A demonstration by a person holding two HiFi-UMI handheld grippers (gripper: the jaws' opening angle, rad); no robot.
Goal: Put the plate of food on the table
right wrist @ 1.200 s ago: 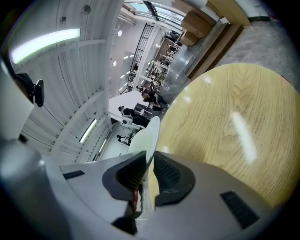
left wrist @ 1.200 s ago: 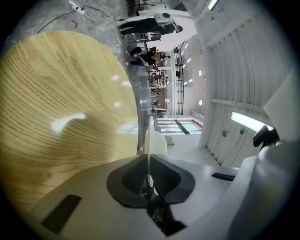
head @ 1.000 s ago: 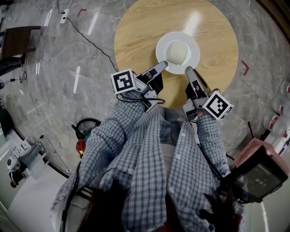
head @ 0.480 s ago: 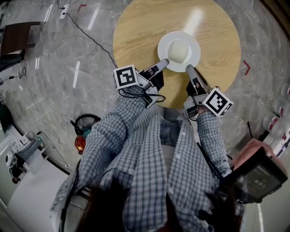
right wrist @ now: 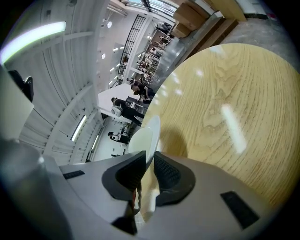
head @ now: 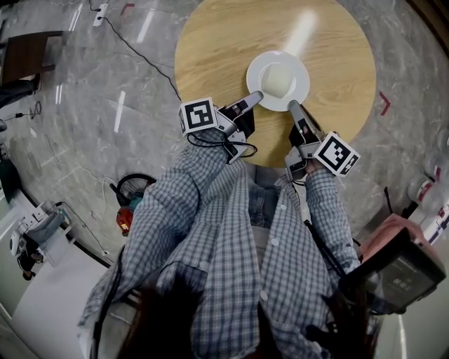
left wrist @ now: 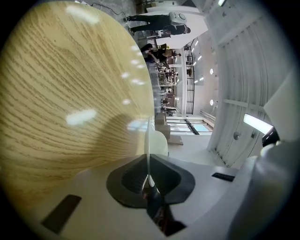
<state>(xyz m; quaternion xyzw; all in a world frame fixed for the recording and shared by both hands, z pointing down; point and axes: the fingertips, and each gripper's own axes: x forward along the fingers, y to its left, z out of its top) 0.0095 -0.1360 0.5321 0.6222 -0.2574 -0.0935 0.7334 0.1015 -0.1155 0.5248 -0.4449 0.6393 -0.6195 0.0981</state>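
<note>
Plate (head: 300, 66) over round wooden table (head: 217, 42) (marble floor (head: 84, 140)), left gripper (head: 256, 96) and right gripper (head: 292, 106) jaws gripping rim

A round wooden table (head: 217, 49) stands on a glossy grey stone floor (head: 84, 140). Over its top, on the side nearest the person, is a white plate (head: 299, 70) with a pale mound of food (head: 278, 80) in the middle. Whether the plate touches the wood cannot be told. On the floor, a black cable (head: 140, 62) runs from a white power strip (head: 100, 15) towards the table. A red corner mark (head: 384, 103) lies beside the table.
</note>
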